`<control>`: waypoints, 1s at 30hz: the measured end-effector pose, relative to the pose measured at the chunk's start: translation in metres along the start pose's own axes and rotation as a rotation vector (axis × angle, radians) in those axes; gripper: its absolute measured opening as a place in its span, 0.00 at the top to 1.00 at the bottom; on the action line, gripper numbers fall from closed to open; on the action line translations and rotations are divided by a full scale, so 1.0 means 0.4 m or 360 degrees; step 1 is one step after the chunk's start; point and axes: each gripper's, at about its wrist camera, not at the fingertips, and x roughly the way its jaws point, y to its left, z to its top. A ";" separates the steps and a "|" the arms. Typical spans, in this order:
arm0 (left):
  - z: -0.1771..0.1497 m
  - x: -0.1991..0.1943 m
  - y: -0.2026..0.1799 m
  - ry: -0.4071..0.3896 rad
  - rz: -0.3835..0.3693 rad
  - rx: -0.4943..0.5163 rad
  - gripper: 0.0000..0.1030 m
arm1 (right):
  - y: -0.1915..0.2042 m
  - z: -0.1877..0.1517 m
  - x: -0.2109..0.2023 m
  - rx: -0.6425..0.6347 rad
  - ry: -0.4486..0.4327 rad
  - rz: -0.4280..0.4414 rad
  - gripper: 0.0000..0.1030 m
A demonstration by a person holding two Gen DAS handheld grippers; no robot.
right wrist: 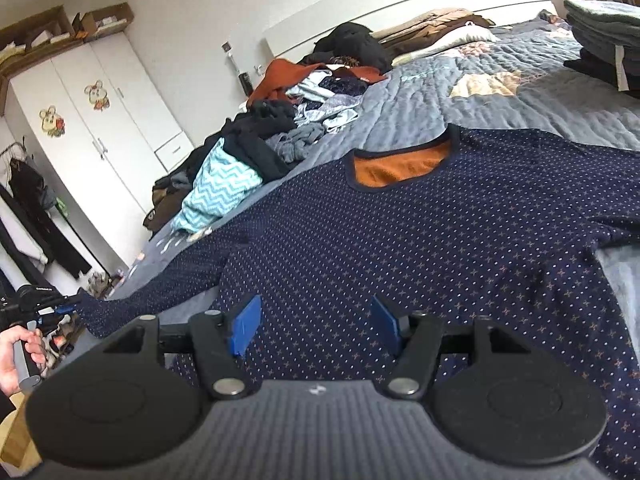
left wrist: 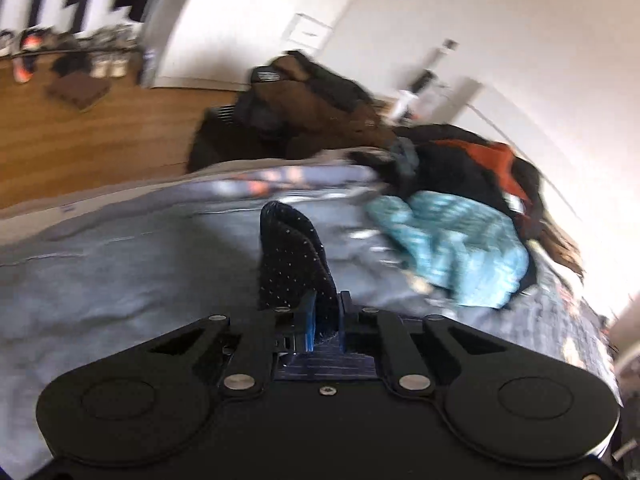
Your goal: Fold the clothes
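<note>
With our left gripper (left wrist: 324,316) clamped on the sleeve (left wrist: 294,258) and right gripper (right wrist: 316,326) spread empty, we judge the navy shirt (right wrist: 420,240) limp, best pinched at edges.

The left wrist view is smeared by motion: the clothes pile (left wrist: 460,216) on the bed (left wrist: 100,280) and the shoes (left wrist: 24,56) on the floor lose their detail. The dotted navy top (right wrist: 400,240) runs past the right wrist view's right edge, its sleeve end hidden.
</note>
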 end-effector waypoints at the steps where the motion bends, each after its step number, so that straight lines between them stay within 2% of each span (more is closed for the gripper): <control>1: -0.002 0.000 -0.038 0.0007 -0.0046 0.0027 0.92 | -0.006 0.005 -0.005 0.0017 -0.0009 -0.0002 0.41; 4: -0.024 -0.001 -0.183 0.0056 -0.0205 0.0149 0.93 | -0.021 0.020 -0.022 0.0051 -0.0043 -0.0006 0.41; 9: -0.125 -0.015 -0.456 0.0162 -0.0529 0.0352 0.93 | -0.046 0.046 -0.058 0.0103 -0.0108 0.0002 0.41; 13: -0.279 -0.012 -0.669 0.0302 -0.0779 0.0478 0.93 | -0.075 0.060 -0.088 0.0116 -0.0136 -0.0029 0.41; 16: -0.431 0.016 -0.776 0.0445 -0.0879 0.0544 0.93 | -0.111 0.078 -0.112 0.0145 -0.0162 -0.0083 0.41; 18: -0.536 0.046 -0.816 0.0540 -0.0887 0.0604 0.93 | -0.148 0.092 -0.132 0.0199 -0.0196 -0.0122 0.41; 20: -0.643 0.089 -0.834 0.0670 -0.0840 0.0696 0.92 | -0.186 0.104 -0.151 0.0247 -0.0216 -0.0174 0.41; 22: -0.734 0.147 -0.811 0.0905 -0.0816 0.0658 0.88 | -0.220 0.113 -0.165 0.0284 -0.0232 -0.0239 0.41; 24: -0.791 0.180 -0.764 0.1120 -0.0798 0.0536 0.86 | -0.246 0.116 -0.172 0.0303 -0.0247 -0.0280 0.41; 25: -0.806 0.172 -0.742 0.1141 -0.0820 0.0525 0.85 | -0.255 0.115 -0.173 0.0310 -0.0247 -0.0292 0.41; 26: -0.807 0.150 -0.728 0.1104 -0.0842 0.0588 0.83 | -0.263 0.114 -0.174 0.0317 -0.0245 -0.0302 0.41; 28: -0.795 0.095 -0.708 0.0983 -0.0876 0.0778 0.65 | -0.274 0.111 -0.168 0.0334 -0.0235 -0.0282 0.41; 29: -0.779 0.065 -0.698 0.0895 -0.0875 0.0855 0.59 | -0.278 0.109 -0.162 0.0347 -0.0227 -0.0266 0.41; 30: -0.761 0.035 -0.688 0.0804 -0.0869 0.0917 0.48 | -0.279 0.107 -0.153 0.0355 -0.0212 -0.0245 0.41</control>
